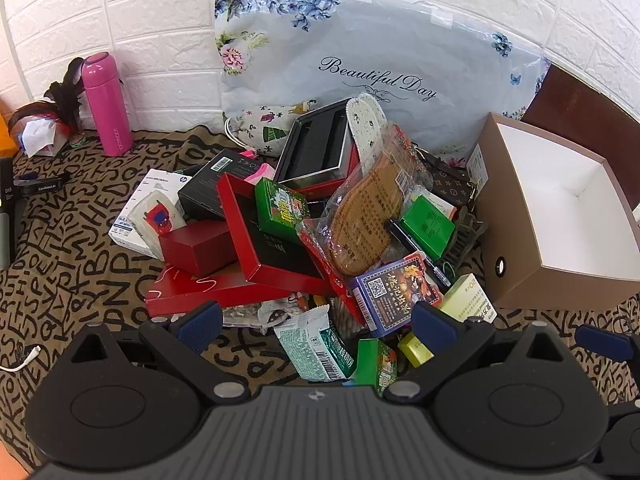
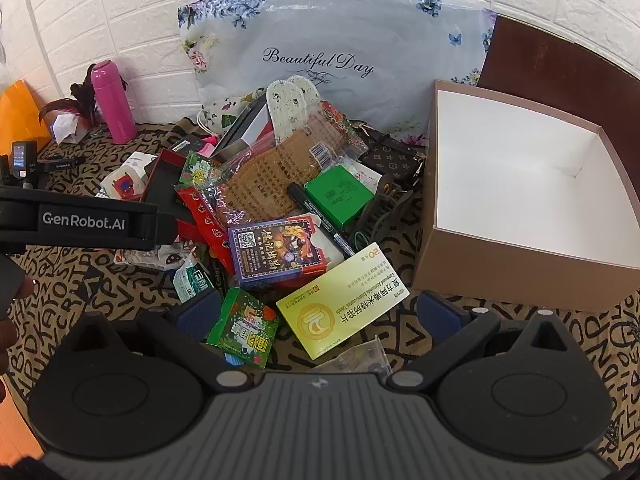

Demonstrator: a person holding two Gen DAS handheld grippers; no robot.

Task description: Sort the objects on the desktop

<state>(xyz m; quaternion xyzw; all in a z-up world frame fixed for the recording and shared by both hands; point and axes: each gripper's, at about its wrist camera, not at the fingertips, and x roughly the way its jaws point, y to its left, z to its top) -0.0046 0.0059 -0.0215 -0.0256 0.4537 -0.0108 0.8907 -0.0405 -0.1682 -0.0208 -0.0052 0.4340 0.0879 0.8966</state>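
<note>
Both grippers, left gripper (image 1: 316,322) and right gripper (image 2: 318,314), hung spread wide and empty before the cluttered pile, whose yellow medicine box (image 2: 343,302) lay just left of the open brown box (image 2: 520,272).

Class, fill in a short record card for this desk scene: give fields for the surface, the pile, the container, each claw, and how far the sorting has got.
surface: cloth printed with black letters
pile: boxes, packets, shoe insoles, a black marker heaped at centre
nearest to right claw: yellow box
container: open brown box with white inside, right of the pile, nothing visible in it
back left: pink bottle, upright
left claw: open, holding nothing
right claw: open, holding nothing
progress: nothing sorted yet
</note>
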